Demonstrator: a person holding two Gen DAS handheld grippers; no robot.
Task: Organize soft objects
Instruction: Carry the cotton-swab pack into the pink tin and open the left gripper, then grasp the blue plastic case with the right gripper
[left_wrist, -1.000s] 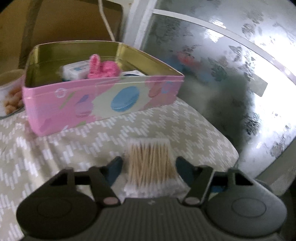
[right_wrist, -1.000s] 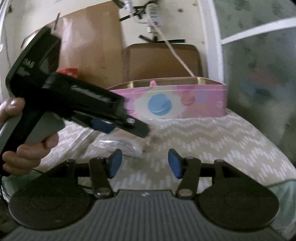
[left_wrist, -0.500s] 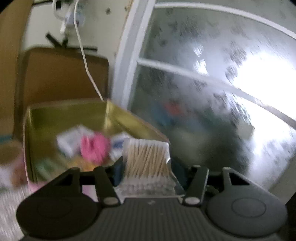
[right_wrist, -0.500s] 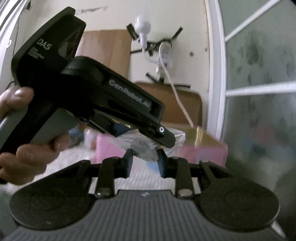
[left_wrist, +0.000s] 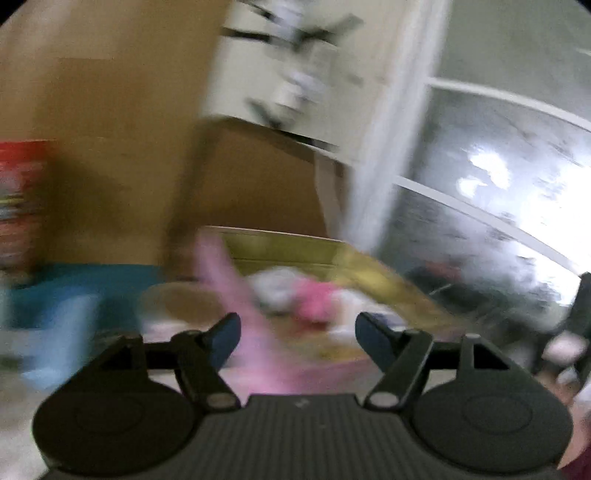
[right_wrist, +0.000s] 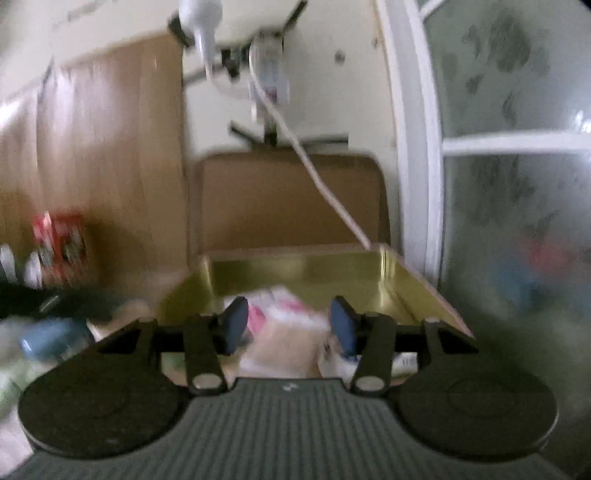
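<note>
The step in hand looked like the end of a drop-off into the tin box (right_wrist: 406, 280): both grippers hung near its open top with nothing between their fingers. The left gripper (left_wrist: 297, 332) was spread wide and empty, its view badly smeared by motion, pointed across the tin's near pink corner at a pink soft item (left_wrist: 314, 299) lying inside. The right gripper (right_wrist: 290, 326) was also spread and empty, held above the near edge of the tin and looking down into it. Inside the gold-lined tin, straight below the right gripper, lay a pale tan packet that was probably the cotton swabs (right_wrist: 284, 343), with a pink-and-white pack (right_wrist: 284, 306) just behind it toward the far wall and a white pack (right_wrist: 402, 360) against the right wall; blur made finer reading impossible. With the swabs apparently already in the tin, the next move would call for drawing both grippers back from it and finding another soft object left of the tin, where only blurred blue and white shapes (right_wrist: 48, 339) showed.
</note>
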